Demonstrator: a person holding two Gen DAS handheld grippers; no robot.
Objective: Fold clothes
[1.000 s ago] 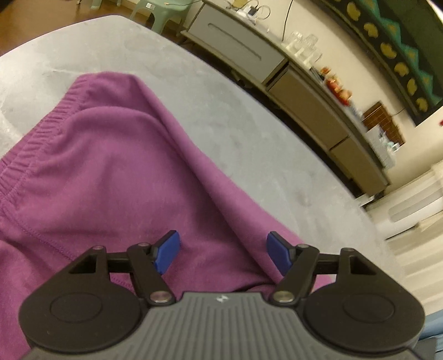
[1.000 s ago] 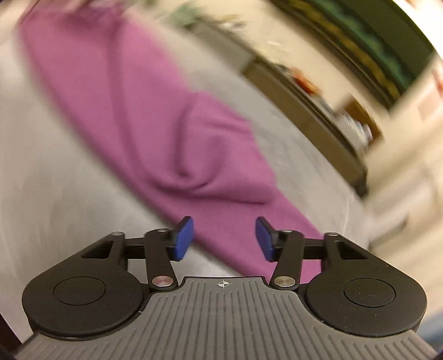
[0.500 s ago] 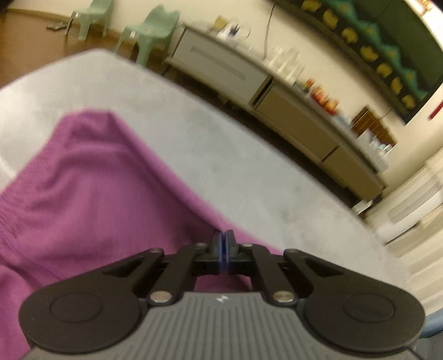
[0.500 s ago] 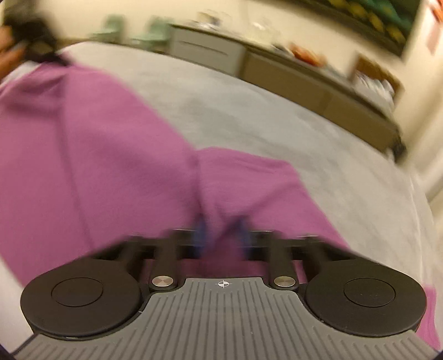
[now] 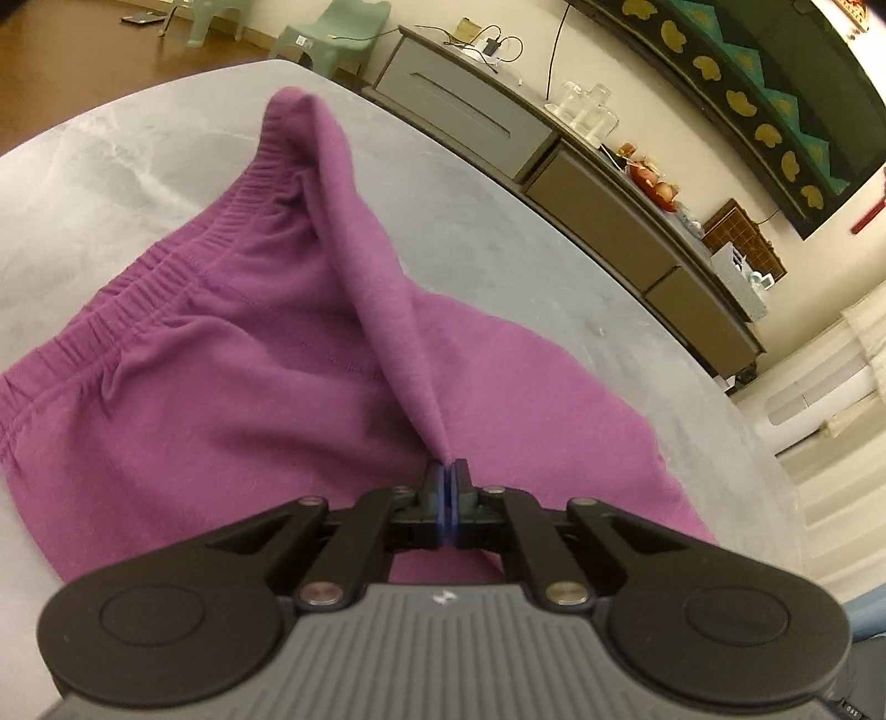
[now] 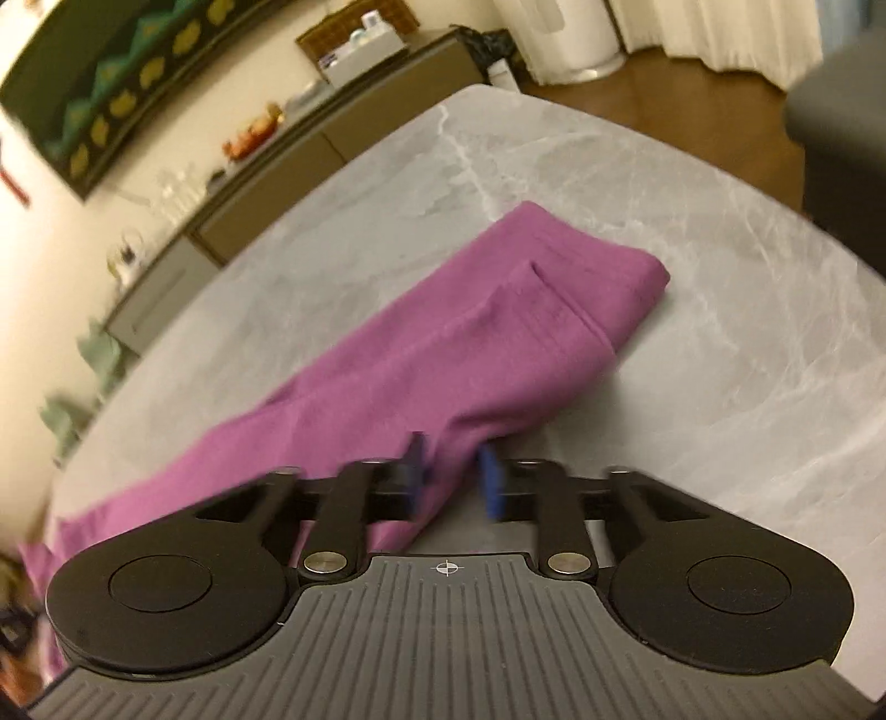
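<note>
Purple trousers (image 5: 232,399) are lying on the grey counter (image 5: 498,232), left gripper (image 5: 446,501) jaws clamping a tented pinch, right gripper (image 6: 451,479) jaws gaping astride the leg edge; both should be lifting evenly.

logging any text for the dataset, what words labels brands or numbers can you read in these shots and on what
No readable words or numbers in either view.
Left gripper body: a small white logo mark, not letters.
Right gripper body: a crosshair symbol only.
Purple trousers: no label or print visible.
Box on the sideboard: markings too blurred to read.
</note>
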